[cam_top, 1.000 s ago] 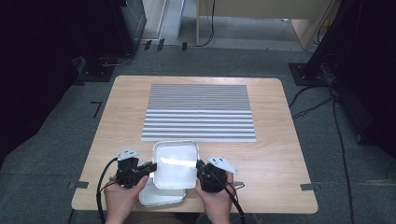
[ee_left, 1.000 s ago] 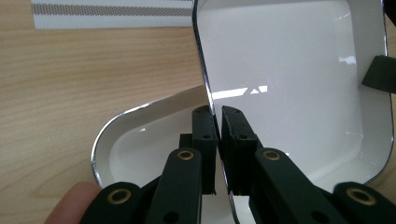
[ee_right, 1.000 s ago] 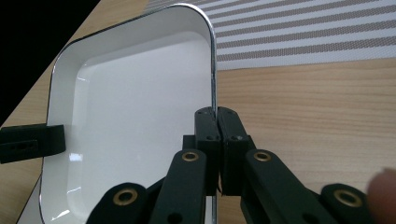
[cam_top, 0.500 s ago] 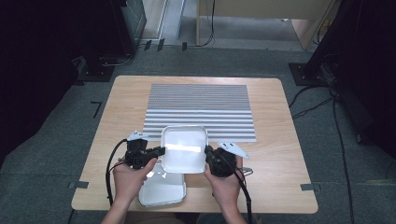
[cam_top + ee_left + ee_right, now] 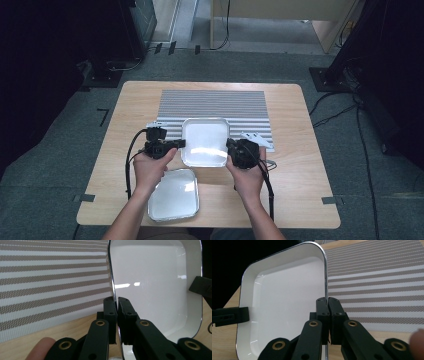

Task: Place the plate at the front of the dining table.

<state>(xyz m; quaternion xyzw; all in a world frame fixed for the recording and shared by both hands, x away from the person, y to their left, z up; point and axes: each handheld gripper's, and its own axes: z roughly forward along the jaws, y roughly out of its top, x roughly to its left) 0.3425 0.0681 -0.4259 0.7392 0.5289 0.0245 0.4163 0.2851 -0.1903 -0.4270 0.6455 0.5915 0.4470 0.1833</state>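
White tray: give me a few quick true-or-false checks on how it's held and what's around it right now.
1. Both grippers are shut on the white tray. True: the left gripper pinches one side rim, the right gripper the opposite rim.
2. The tray holds food. False: its inside is bare.
3. A striped mat lies beyond the tray. True.
4. The second tray sits on the mat. False: it rests on the bare wooden table, near the person's edge.
5. The left gripper is open. False: it is shut on the rim.
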